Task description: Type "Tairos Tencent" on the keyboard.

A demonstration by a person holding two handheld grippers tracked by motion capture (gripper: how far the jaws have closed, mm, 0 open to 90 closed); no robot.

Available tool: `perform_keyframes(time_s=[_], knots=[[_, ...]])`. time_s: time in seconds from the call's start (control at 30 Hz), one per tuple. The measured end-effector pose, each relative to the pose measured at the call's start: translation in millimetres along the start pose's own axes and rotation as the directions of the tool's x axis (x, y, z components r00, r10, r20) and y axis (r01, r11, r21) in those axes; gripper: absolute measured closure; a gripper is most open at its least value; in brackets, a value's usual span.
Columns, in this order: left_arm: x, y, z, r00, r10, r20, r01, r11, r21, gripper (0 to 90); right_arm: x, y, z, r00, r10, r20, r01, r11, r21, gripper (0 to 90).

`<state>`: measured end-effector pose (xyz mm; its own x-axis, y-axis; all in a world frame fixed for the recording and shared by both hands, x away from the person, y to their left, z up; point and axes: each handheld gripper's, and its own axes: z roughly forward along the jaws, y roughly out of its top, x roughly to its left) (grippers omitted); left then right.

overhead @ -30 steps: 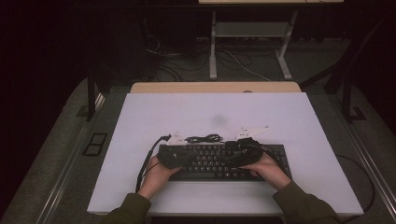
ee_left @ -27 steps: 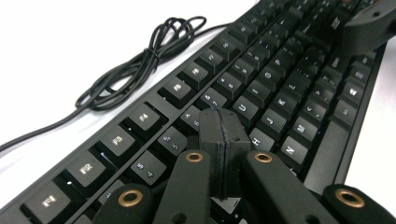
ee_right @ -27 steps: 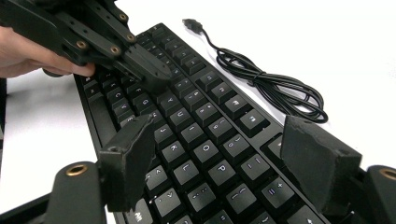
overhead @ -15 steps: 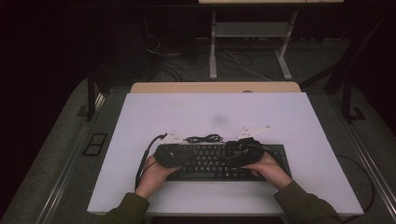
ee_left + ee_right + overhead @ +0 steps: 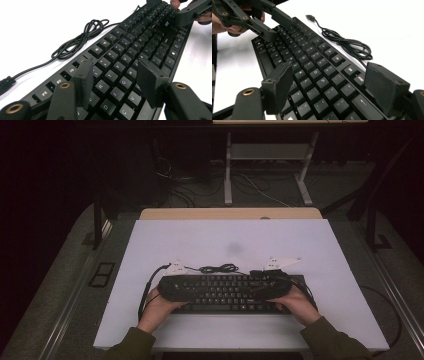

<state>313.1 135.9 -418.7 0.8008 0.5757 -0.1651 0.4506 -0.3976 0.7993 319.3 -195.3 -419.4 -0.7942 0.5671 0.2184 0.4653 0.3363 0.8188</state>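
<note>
Keyboard (image 5: 227,292) under left gripper (image 5: 115,75) and right gripper (image 5: 332,82), jaws apart.

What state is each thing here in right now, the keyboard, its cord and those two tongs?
Keyboard: flat on the white table, keys up.
Cord: bundled in loops beside the keyboard, plug lying loose.
Left tongs: open, above the letter keys.
Right tongs: open wide, above the keys.

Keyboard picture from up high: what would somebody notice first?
First, the black keyboard lying near the front edge of the white table, with a hand and an open gripper over each end. Just behind it, its thin black cable lies bundled in loose loops on the tabletop.
</note>
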Motion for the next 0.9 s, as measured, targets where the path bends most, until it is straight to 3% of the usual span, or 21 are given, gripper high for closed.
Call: perform_keyframes(time_s=[0.6, 0.9], knots=[[2.8, -11.3, -24.8, 0.9998, 0.007, -0.018, -0.008, 0.9989, -0.046, 23.1, -8.0, -26.8, -38.5, 0.9982, 0.025, 0.054, -0.022, 0.998, -0.055, 19.5], [7.2, -21.0, -37.8, 0.9993, -0.014, -0.034, 0.012, 0.9978, -0.066, 14.1, -12.7, -41.0, -55.2, 0.9952, 0.041, 0.089, -0.034, 0.997, -0.075, 18.8]])
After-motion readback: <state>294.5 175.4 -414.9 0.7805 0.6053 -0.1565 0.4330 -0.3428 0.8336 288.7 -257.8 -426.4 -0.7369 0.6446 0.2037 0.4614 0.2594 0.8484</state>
